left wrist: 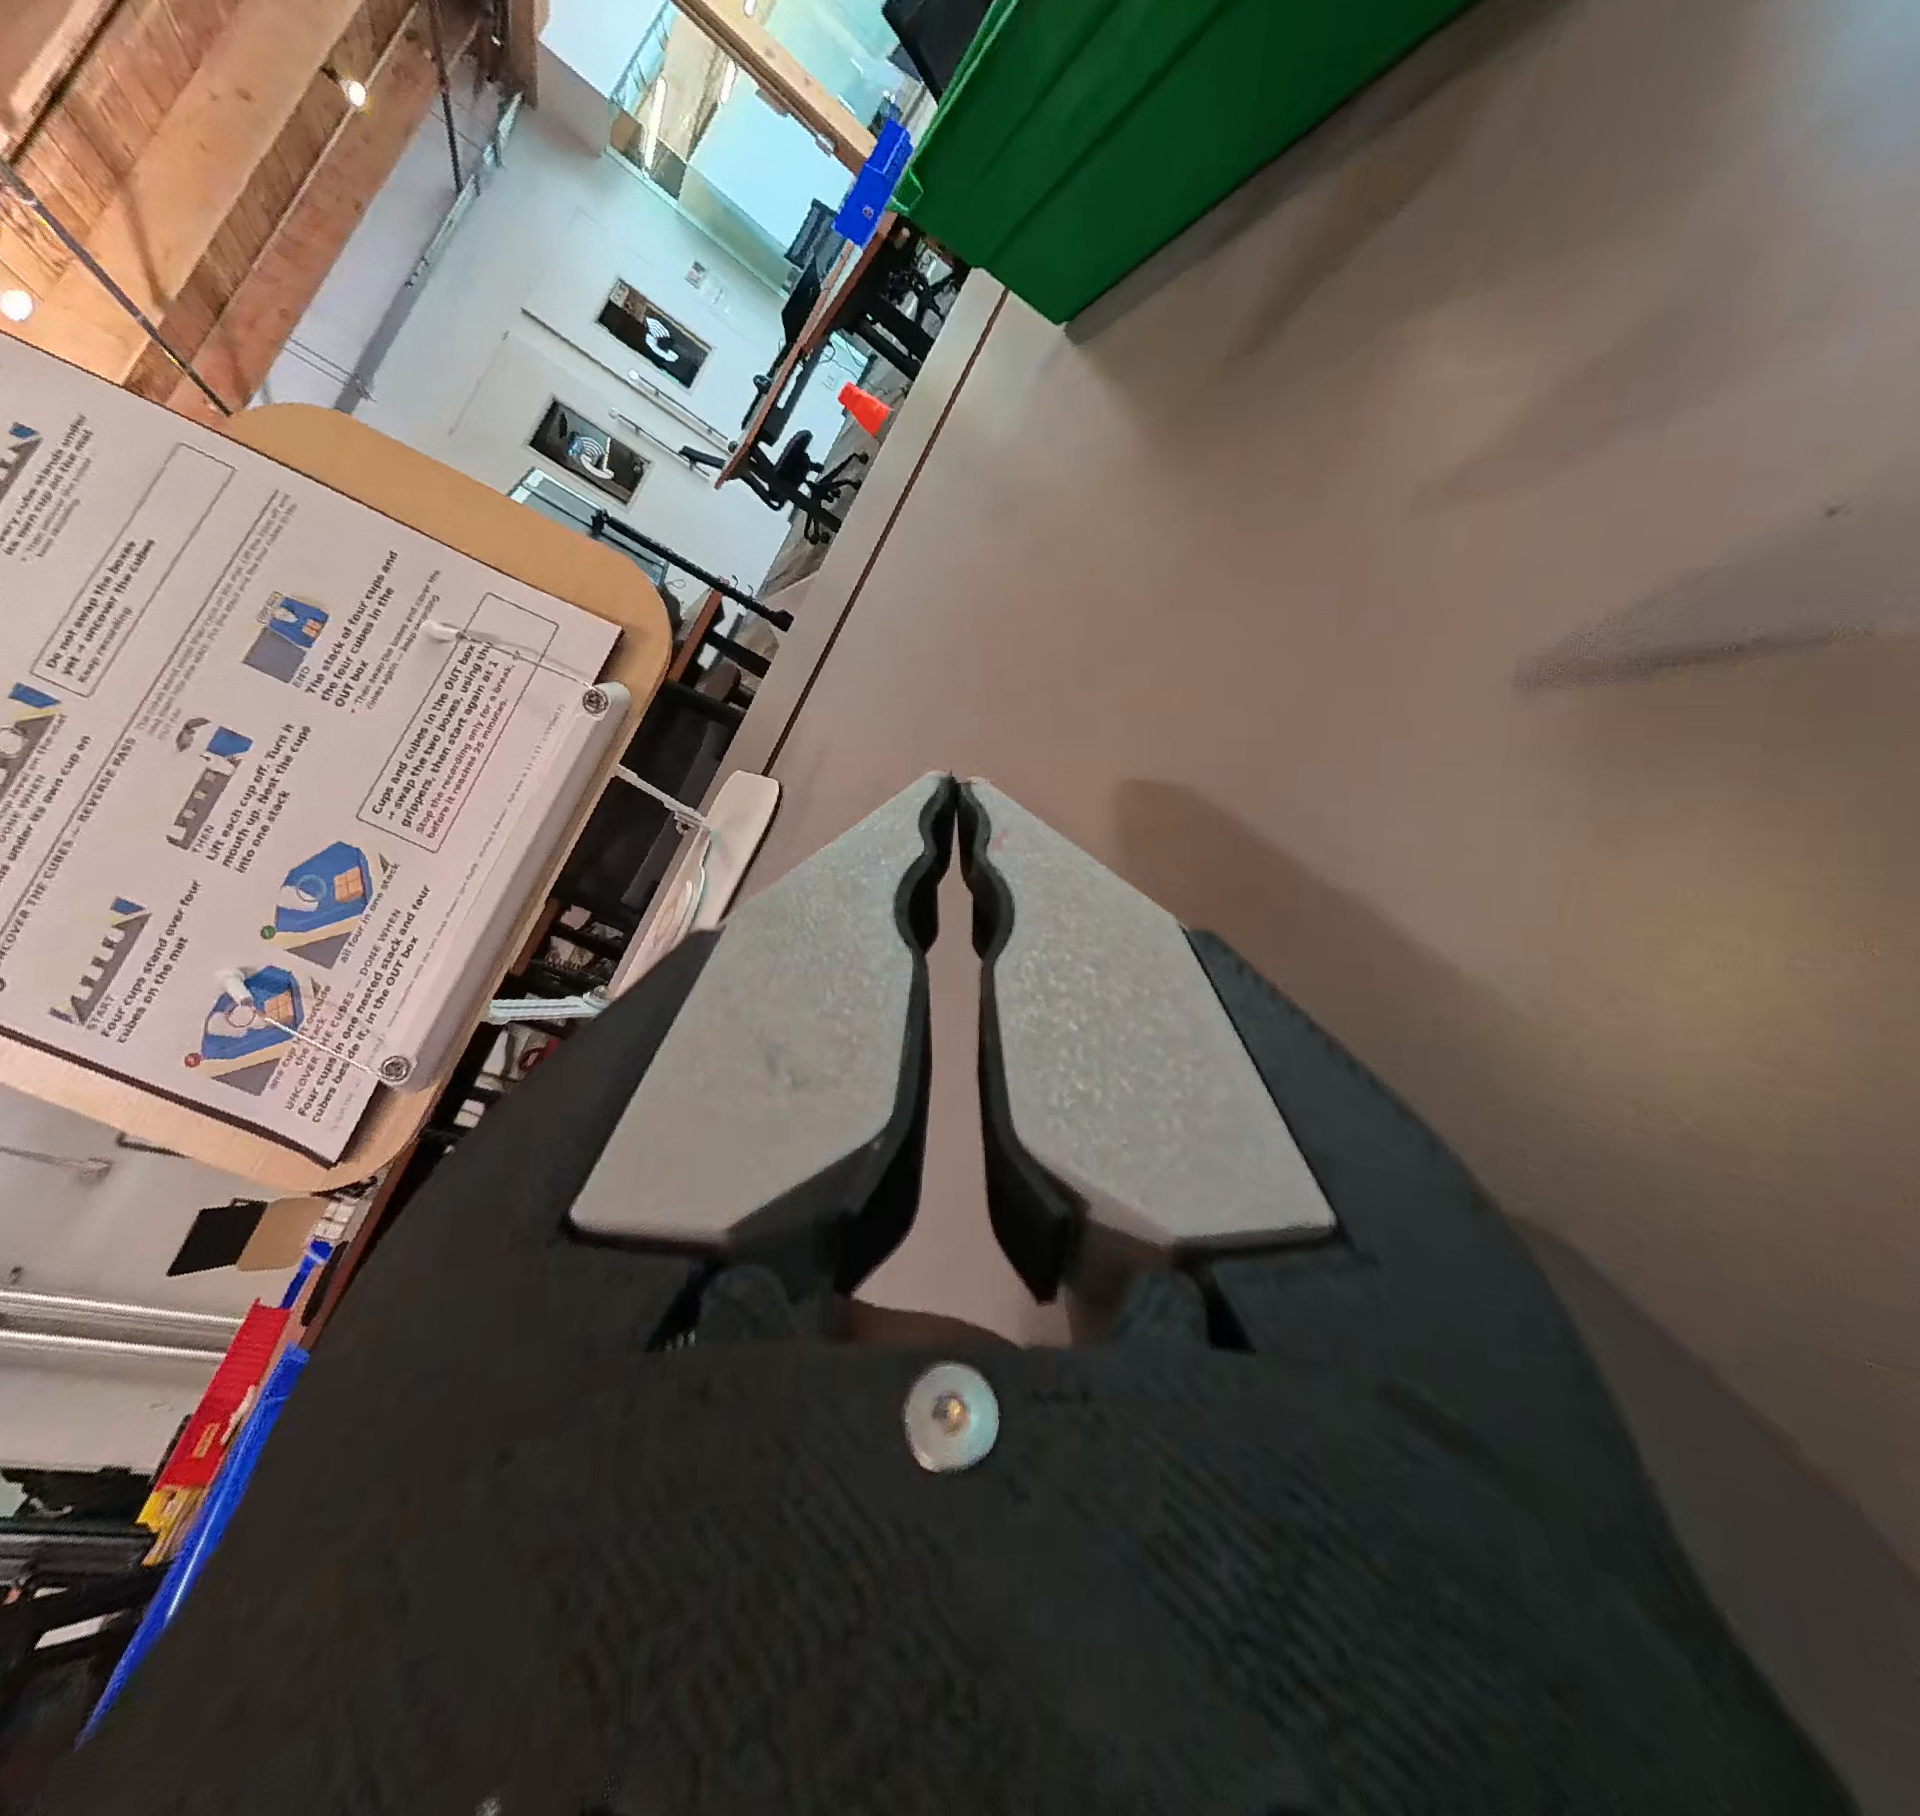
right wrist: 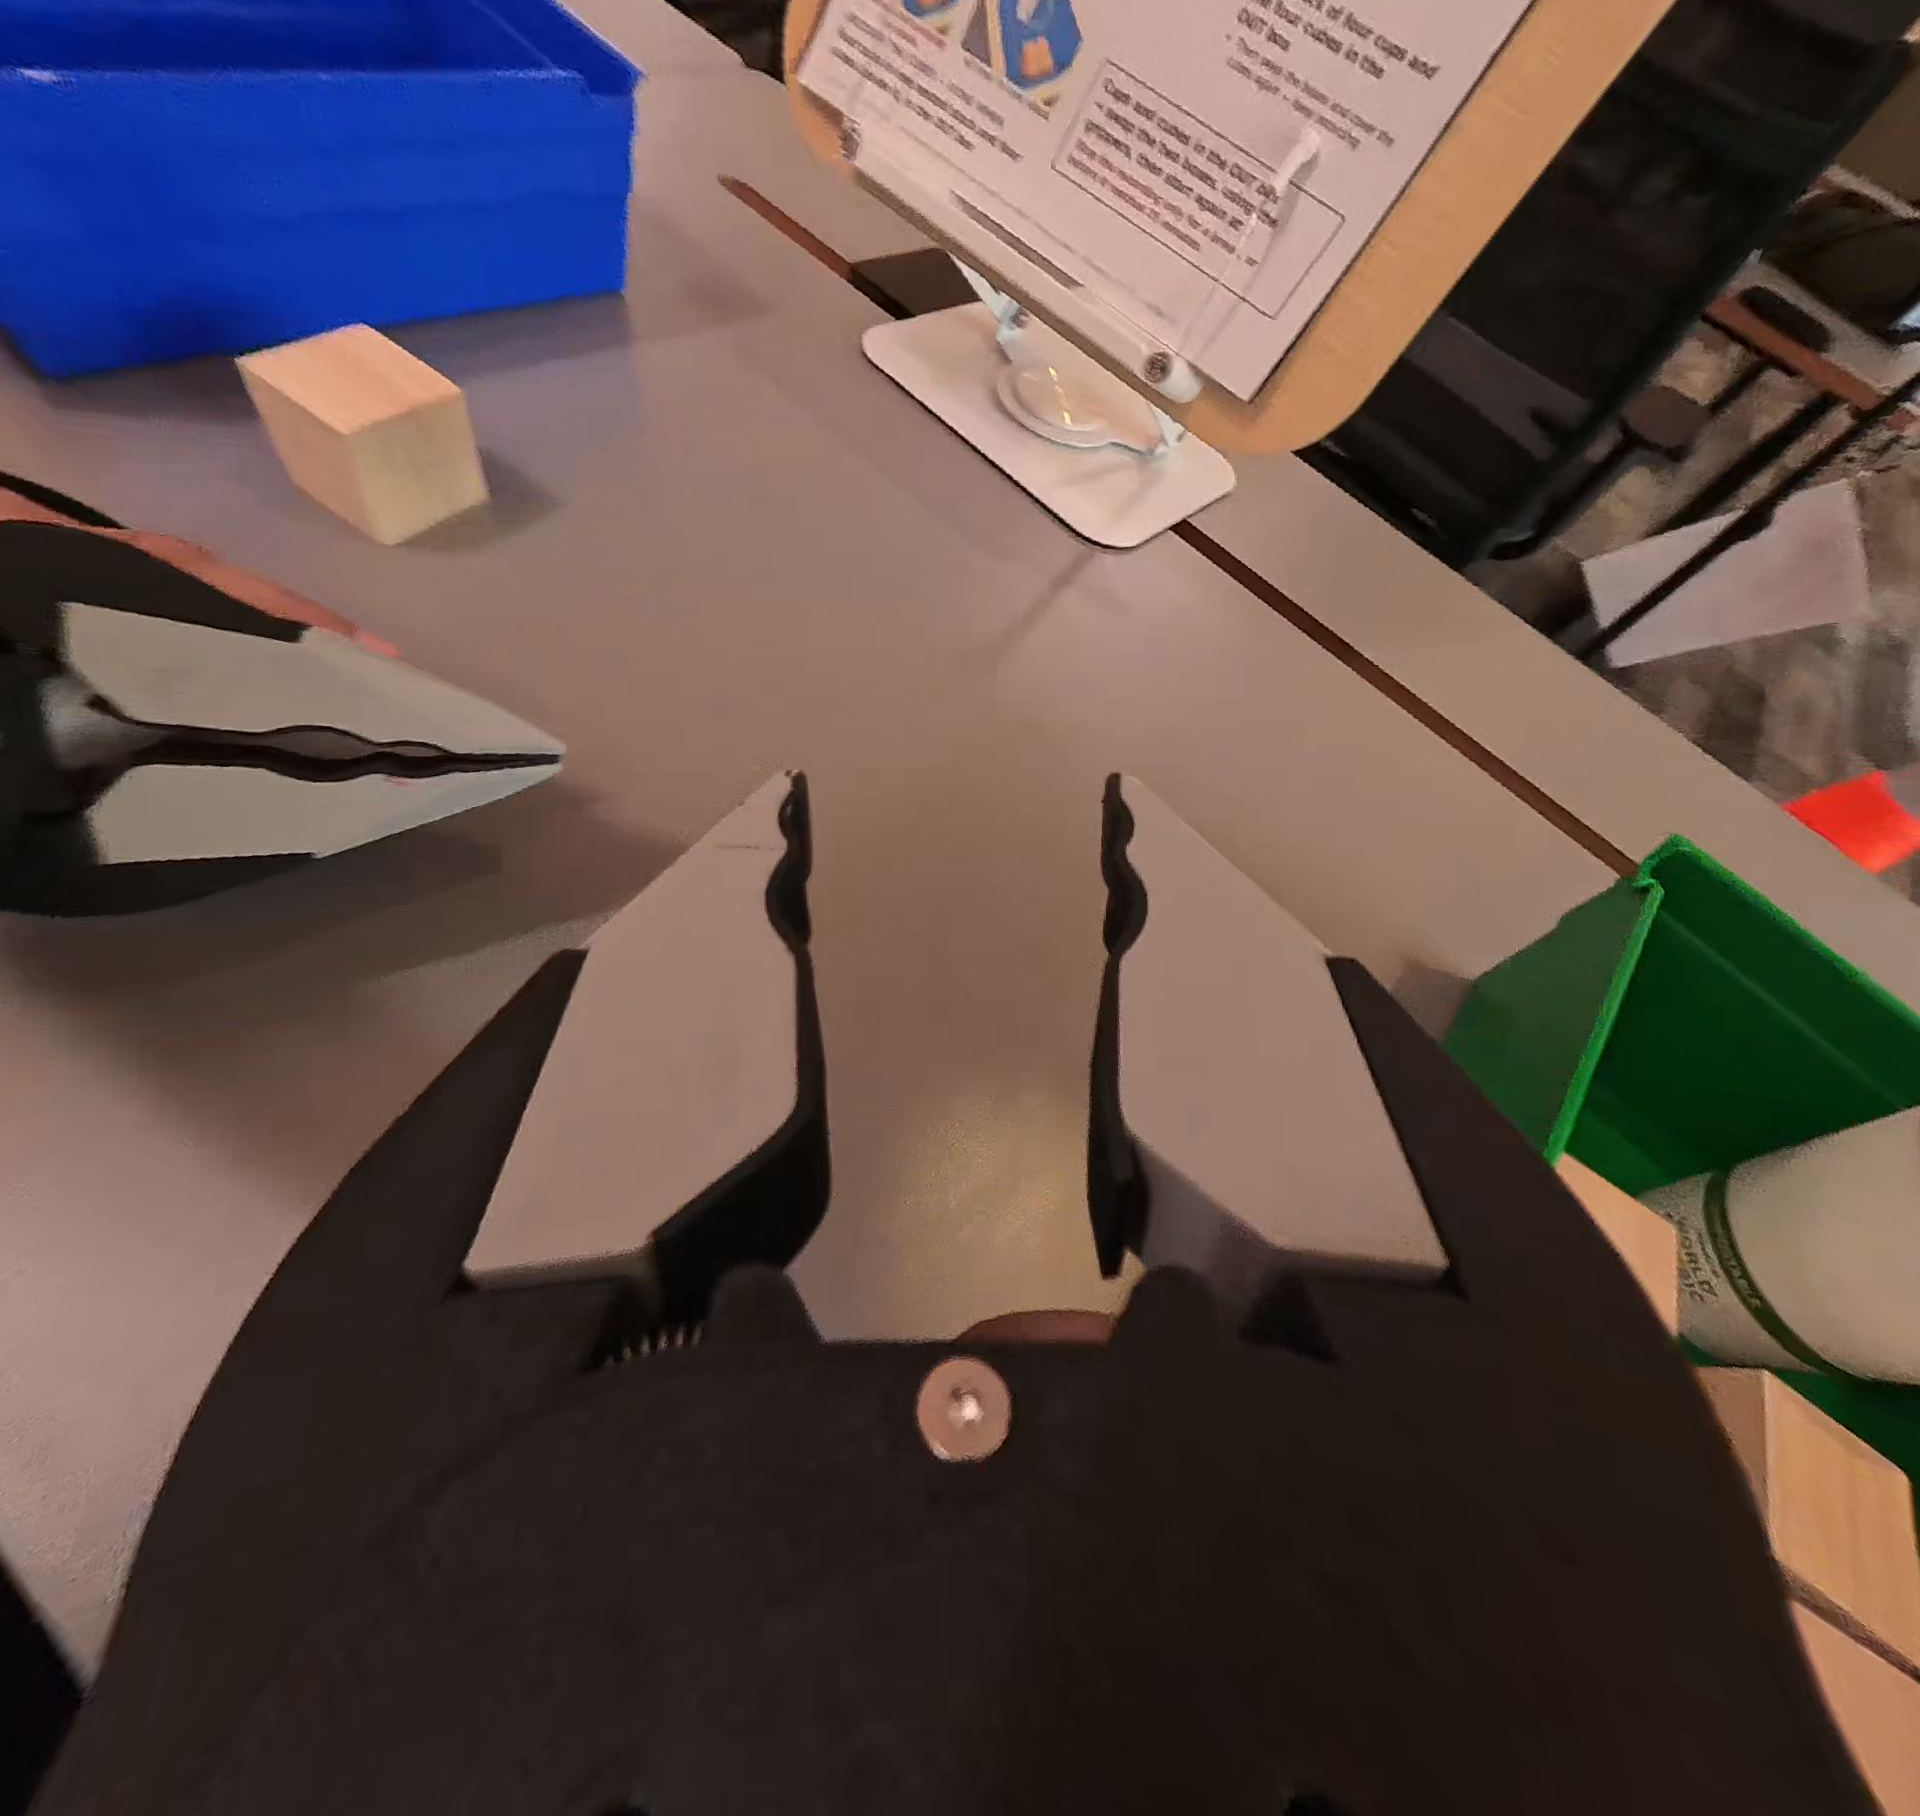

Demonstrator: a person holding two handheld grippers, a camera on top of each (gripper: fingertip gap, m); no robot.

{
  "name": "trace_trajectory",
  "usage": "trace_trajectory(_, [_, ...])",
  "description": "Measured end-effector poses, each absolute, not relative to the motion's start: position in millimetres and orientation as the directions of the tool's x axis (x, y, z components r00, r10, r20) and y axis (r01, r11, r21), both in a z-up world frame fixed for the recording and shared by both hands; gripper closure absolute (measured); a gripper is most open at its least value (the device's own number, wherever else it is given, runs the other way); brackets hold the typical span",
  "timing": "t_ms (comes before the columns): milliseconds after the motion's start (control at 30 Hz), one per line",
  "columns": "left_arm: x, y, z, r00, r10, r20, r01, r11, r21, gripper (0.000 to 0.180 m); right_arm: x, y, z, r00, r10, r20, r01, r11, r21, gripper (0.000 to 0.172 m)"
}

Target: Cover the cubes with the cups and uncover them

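Right gripper (right wrist: 956,790) spread wide over bare grey table (right wrist: 831,561), nothing between the pads. Left gripper (left wrist: 958,785) pinched shut on nothing, tips meeting. Wooden cube (right wrist: 364,431) on the table toward its far edge, just before the blue bin (right wrist: 312,187). Green bin (right wrist: 1714,1018) at the right edge, paper cup (right wrist: 1808,1257) and wooden blocks (right wrist: 1839,1517) inside. Instruction board (right wrist: 1195,135) on a white stand at the far edge.

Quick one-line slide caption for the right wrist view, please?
Open, empty right hand-held gripper over grey table; shut left hand-held gripper, pale wooden cube, blue plastic bin beyond.
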State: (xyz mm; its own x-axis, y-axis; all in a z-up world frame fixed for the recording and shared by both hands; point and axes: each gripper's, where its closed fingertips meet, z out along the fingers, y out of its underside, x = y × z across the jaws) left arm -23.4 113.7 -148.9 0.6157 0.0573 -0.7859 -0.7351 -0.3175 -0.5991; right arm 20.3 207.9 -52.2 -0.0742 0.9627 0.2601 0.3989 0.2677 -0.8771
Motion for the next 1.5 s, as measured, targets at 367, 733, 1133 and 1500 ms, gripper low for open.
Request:
trace_trajectory(367, [-18, 118, -158, 0.591, -0.002, -0.807, -0.762, -0.331, -0.557, 0.18, 100, 343, -32, 0.188, 0.982, 0.026, 0.315, -0.035, -0.948, 0.125])
trace_trajectory(733, [-62, 87, -118, 0.725, 0.367, -0.583, -0.486, -0.328, -0.81, 0.143, 28, 173, -102, -0.317, 0.942, 0.112, 0.328, 0.22, -0.919, 0.111])
trace_trajectory(1133, [-159, -15, -156, 0.601, 0.78, -0.172, 0.234, -0.378, -0.896, 0.066, -13, 201, -137, -0.183, 0.932, 0.312, 0.307, 0.356, -0.883, 0.119])
trace_trajectory(1500, [-181, 17, -193, 0.778, 0.627, 0.032, 0.408, -0.466, -0.786, 0.121, -11, 180, -130, -0.281, 0.944, 0.171, 0.269, 0.248, -0.931, 0.121])
